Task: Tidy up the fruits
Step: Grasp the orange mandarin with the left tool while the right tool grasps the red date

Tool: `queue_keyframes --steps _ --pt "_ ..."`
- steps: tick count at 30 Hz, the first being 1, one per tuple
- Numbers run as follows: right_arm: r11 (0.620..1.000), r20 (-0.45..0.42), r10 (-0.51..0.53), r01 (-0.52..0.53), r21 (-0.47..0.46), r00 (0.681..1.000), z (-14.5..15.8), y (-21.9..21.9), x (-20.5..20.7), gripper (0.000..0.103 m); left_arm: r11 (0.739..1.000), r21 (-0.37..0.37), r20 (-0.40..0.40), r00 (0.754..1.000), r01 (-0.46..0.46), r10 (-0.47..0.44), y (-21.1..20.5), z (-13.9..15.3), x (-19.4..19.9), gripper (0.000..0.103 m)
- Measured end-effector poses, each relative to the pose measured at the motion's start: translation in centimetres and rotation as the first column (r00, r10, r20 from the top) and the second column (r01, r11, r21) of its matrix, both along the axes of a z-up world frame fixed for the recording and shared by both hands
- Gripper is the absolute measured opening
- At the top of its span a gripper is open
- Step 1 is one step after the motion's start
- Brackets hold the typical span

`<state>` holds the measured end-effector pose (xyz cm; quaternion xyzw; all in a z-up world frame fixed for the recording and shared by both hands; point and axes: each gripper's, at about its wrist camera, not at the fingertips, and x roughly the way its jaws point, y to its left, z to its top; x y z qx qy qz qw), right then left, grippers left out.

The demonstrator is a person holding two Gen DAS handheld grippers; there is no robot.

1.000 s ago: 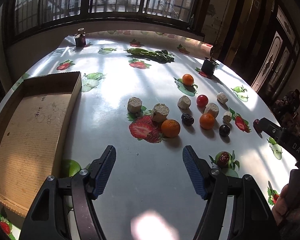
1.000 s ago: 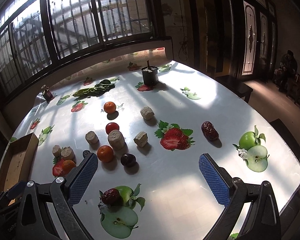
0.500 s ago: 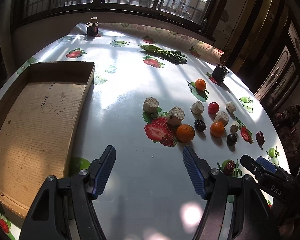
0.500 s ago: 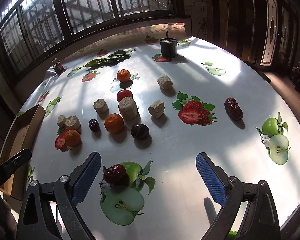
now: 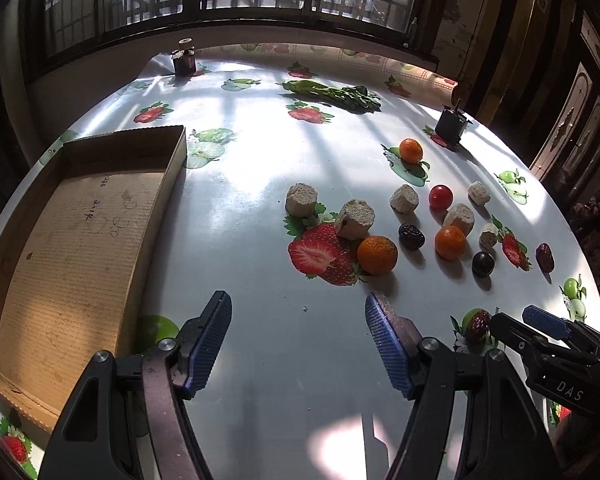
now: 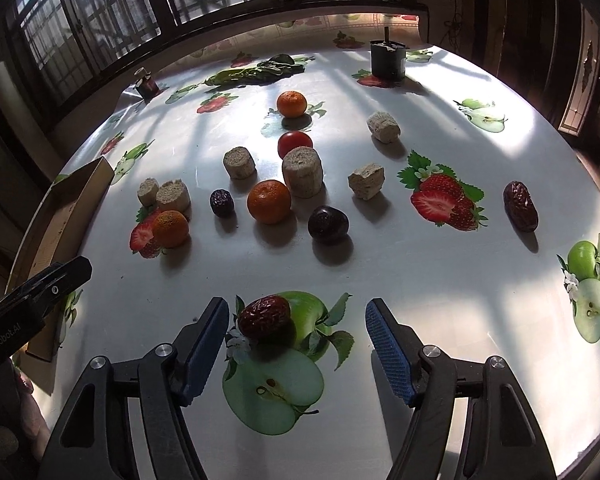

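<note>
My right gripper [image 6: 296, 344] hung low over the glossy white tablecloth printed with strawberries and green apples [image 6: 420, 280], its blue ribbed jaws closing. A wrinkled, glossy red date [image 6: 264, 317] lay between them on a printed green apple, just beside my left-hand pad [image 6: 204, 344] but not yet touched by it; the other pad stood well clear of the fruit.

My left gripper [image 5: 298, 344] hovered over a bare stretch of the cloth with its jaws about half apart and nothing between them. To its left sat the shallow brown cardboard tray [image 5: 60, 240], with only some handwriting on its floor.

Farther out the rest of the fruit lay scattered: an orange mandarin [image 6: 269, 201] in the middle, another mandarin [image 6: 170, 229] on a printed strawberry to the left, and a third [image 6: 291, 103] farther back. A small red tomato [image 6: 295, 144] sat behind a pale, crumbly cylindrical chunk [image 6: 302, 173]; several similar chunks lay around it. A dark round plum [image 6: 328, 224] rested just right of the middle mandarin, a small dark dried fruit [image 6: 221, 202] just left of it. A second, darker red date [image 6: 520, 206] lay alone, well off to the right. At the far edge were a bunch of leafy greens [image 6: 256, 72] and a dark cylindrical pot [image 6: 387, 60].
</note>
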<state>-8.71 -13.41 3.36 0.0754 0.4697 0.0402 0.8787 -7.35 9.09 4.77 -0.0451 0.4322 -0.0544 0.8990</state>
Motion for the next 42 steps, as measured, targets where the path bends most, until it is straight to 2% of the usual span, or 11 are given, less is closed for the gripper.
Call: queue_keyframes --steps 7,17,22,27,31,35,37,39,42 --pt "1.0 -0.023 0.019 -0.019 -0.008 1.0 -0.8 -0.2 -0.1 0.075 0.999 0.04 -0.007 1.0 0.011 -0.01 -1.3 -0.2 0.2 0.069" --pt "0.999 -0.049 0.044 -0.043 0.021 0.998 -1.3 0.0 0.2 0.075 0.999 0.042 -0.031 0.999 0.019 -0.018 -1.7 -0.9 0.6 0.069" --pt "0.998 -0.058 0.06 -0.059 0.024 0.997 -1.3 0.1 0.4 0.075 1.0 -0.013 -0.033 0.999 0.017 -0.018 -0.7 -0.5 1.2 0.069" --pt "0.995 -0.085 0.096 -0.093 0.034 0.992 -1.6 0.8 0.9 0.075 0.996 -0.077 -0.067 0.997 0.044 -0.05 -0.9 0.0 3.6 0.069" --pt "0.992 -0.09 0.126 -0.126 0.01 0.988 -1.7 1.8 1.3 0.075 0.994 -0.007 -0.057 0.993 0.107 -0.107 -3.4 -0.4 5.4 0.069" --pt "0.987 -0.09 0.156 -0.159 -0.036 0.984 -1.8 2.7 1.5 0.075 0.987 0.017 -0.098 0.983 0.16 -0.158 -5.4 -2.3 6.9 0.069" --pt "0.983 -0.086 0.169 -0.174 -0.055 0.982 -1.8 3.0 1.5 0.075 0.985 0.036 -0.115 0.98 0.167 -0.162 -6.0 -3.3 7.3 0.069" --pt "0.981 -0.081 0.174 -0.179 -0.072 0.981 -1.9 3.1 1.5 0.075 0.984 0.068 -0.095 0.982 0.167 -0.161 -6.4 -3.5 7.2 0.069" --pt "0.979 -0.071 0.175 -0.181 -0.094 0.982 -1.9 3.2 1.3 0.066 0.98 0.073 -0.084 0.98 0.186 -0.18 -6.7 -3.5 7.1 0.068"
